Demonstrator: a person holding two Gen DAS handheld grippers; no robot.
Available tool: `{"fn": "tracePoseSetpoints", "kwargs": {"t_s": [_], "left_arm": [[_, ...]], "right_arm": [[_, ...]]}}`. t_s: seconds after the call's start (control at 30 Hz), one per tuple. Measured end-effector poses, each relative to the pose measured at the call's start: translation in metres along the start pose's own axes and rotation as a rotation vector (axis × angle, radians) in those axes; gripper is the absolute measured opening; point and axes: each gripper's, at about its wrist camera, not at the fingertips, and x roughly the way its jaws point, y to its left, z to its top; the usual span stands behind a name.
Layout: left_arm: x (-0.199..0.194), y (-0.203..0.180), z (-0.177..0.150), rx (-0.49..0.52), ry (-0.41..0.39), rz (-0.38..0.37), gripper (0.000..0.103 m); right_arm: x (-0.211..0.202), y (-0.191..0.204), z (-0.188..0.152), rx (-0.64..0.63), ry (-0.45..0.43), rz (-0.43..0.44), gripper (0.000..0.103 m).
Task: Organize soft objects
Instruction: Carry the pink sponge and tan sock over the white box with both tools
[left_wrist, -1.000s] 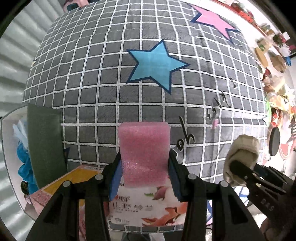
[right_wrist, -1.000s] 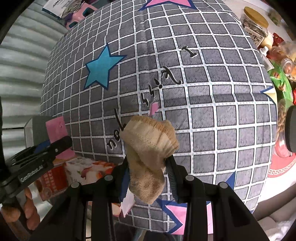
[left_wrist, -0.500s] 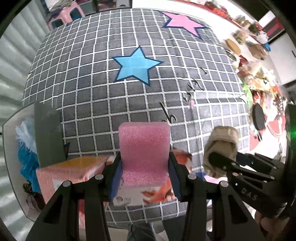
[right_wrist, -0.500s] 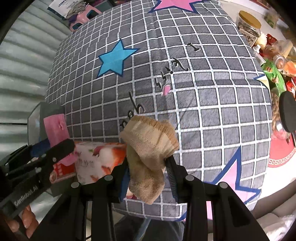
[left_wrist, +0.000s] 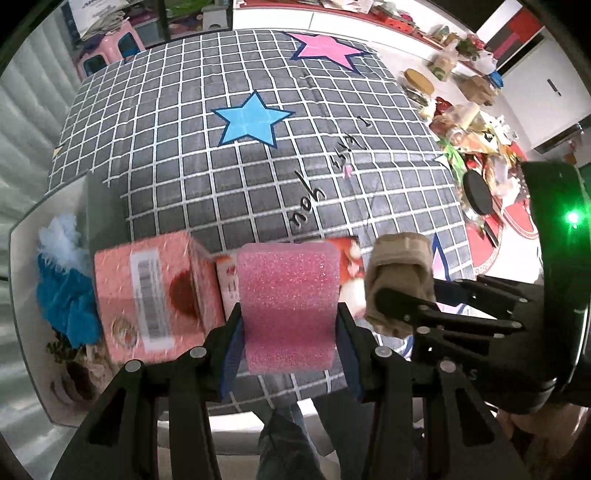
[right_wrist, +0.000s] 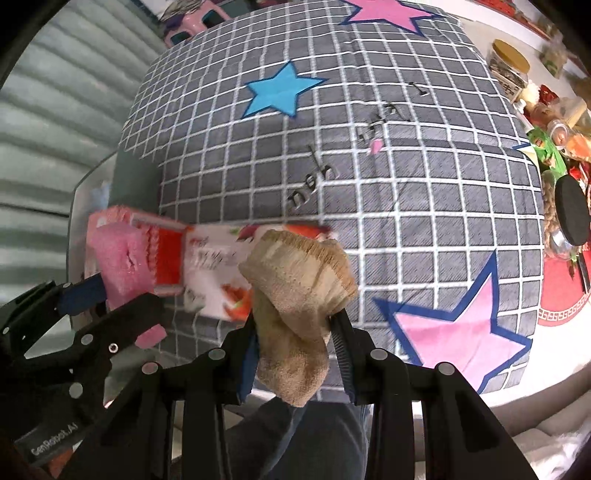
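Left gripper (left_wrist: 288, 325): jaws clamped on pink sponge (left_wrist: 288, 306), pointing straight down above the checked bench cloth (left_wrist: 221, 177). Right gripper (right_wrist: 295, 332): jaws pinching beige sock (right_wrist: 295, 291), tilted steeply down. Left view alone shows the white bin (left_wrist: 26, 295) beside the cloth, containing blue fluffy fabric (left_wrist: 66, 295). Pink carton (left_wrist: 147, 291) lies below.

Far centre: checked cloth (left_wrist: 229, 177) is lying bare, giving open passage.
Near left: pink box (left_wrist: 147, 291) is blocking.
Left edge: bin (left_wrist: 26, 266) is sitting (already stuffed).
Right: clutter (left_wrist: 476, 125) is crowding.
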Motion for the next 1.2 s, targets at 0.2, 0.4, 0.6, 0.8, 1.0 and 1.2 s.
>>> {"fn": "tracePoseSetpoints", "kwargs": {"t_s": [0.2, 0.4, 0.6, 0.8, 1.0, 1.2], "left_arm": [[-0.011, 0.011, -0.032, 0.007, -0.006, 0.0, 0.05], [-0.029, 0.036, -0.064, -0.043, -0.038, 0.027, 0.05], [-0.042, 0.07, -0.088, -0.146, -0.066, 0.055, 0.05], [-0.057, 0.112, -0.111, -0.271, -0.1, 0.094, 0.05], [-0.068, 0.146, -0.13, -0.377, -0.125, 0.13, 0.05], [-0.077, 0.175, -0.141, -0.471, -0.152, 0.152, 0.05]], "right_arm": [[0.003, 0.03, -0.022, -0.056, 0.008, 0.012, 0.038], [0.012, 0.064, -0.037, -0.121, 0.023, 0.033, 0.038], [0.019, 0.1, -0.045, -0.216, 0.041, 0.052, 0.038], [0.025, 0.14, -0.049, -0.317, 0.048, 0.061, 0.038], [0.028, 0.181, -0.047, -0.417, 0.049, 0.069, 0.038], [0.03, 0.219, -0.039, -0.49, 0.05, 0.073, 0.038]]}}
